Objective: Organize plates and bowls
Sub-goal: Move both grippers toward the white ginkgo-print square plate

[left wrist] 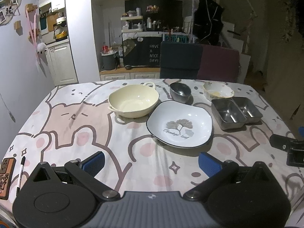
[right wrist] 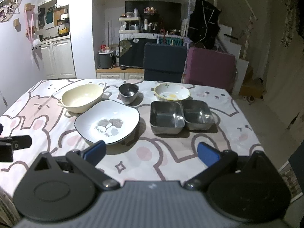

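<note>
— Where do things stand?

— Both my grippers, left gripper (left wrist: 152, 163) and right gripper (right wrist: 151, 152), hang spread wide and empty over the table's near edge. The white square-ish ginkgo-print plate (right wrist: 107, 122) lies nearest, touching the cream two-handled ceramic bowl (right wrist: 82, 98).

— The risk?

— I judge the glazed rim could slip between my pads, knocking that cream bowl or the dark metal bowl (right wrist: 128, 93) just behind.

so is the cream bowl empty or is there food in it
Empty. The cream bowl shows a clean, glossy inside in both views, with nothing in it. It stands upright on the tablecloth.
</note>
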Tool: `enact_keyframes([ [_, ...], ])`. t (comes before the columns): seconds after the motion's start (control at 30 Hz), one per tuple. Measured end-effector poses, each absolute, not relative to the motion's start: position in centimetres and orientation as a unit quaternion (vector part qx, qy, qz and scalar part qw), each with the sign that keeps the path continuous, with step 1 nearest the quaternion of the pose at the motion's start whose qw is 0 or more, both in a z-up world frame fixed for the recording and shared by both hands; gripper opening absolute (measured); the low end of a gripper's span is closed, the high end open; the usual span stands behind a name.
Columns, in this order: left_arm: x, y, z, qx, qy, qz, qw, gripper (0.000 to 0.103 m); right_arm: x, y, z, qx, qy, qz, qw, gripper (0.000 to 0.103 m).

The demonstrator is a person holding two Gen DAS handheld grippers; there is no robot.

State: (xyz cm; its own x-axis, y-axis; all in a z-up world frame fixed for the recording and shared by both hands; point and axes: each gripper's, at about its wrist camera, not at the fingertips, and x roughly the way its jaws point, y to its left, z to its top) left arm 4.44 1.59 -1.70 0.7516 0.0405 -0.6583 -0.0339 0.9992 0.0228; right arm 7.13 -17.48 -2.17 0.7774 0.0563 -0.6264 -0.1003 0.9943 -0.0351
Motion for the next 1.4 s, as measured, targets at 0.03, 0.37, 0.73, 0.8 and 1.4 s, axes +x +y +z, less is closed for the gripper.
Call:
enact_keyframes([
  [0.03,4.8,1.7,-1.8,0.005,0.355,0.022,0.935,0.103,7.4,-17.3,-2.3,-0.033,0.334,0.043,0.941,0.103],
  [0.37,8.8,1.8,-2.6,0.011,0.374,0.025,0.927,0.103,10.5,-15.7,-3.3,-0.031,0.365,0.053,0.929,0.103],
  [0.73,12.8,2.5,-2.5,0.026,0.370,0.028,0.928,0.103,13.1,-15.5,-3.6,-0.004,0.370,0.040,0.928,0.103],
  [0.8,13.6,2.8,-2.5,0.025,0.371,0.028,0.928,0.103,13.8,-15.5,-3.6,0.004,0.370,0.038,0.928,0.103],
  [1.4,22.7,4.5,-3.7,-0.010,0.386,0.026,0.922,0.103,22.4,-16.4,-6.3,0.081,0.397,0.063,0.912,0.103],
])
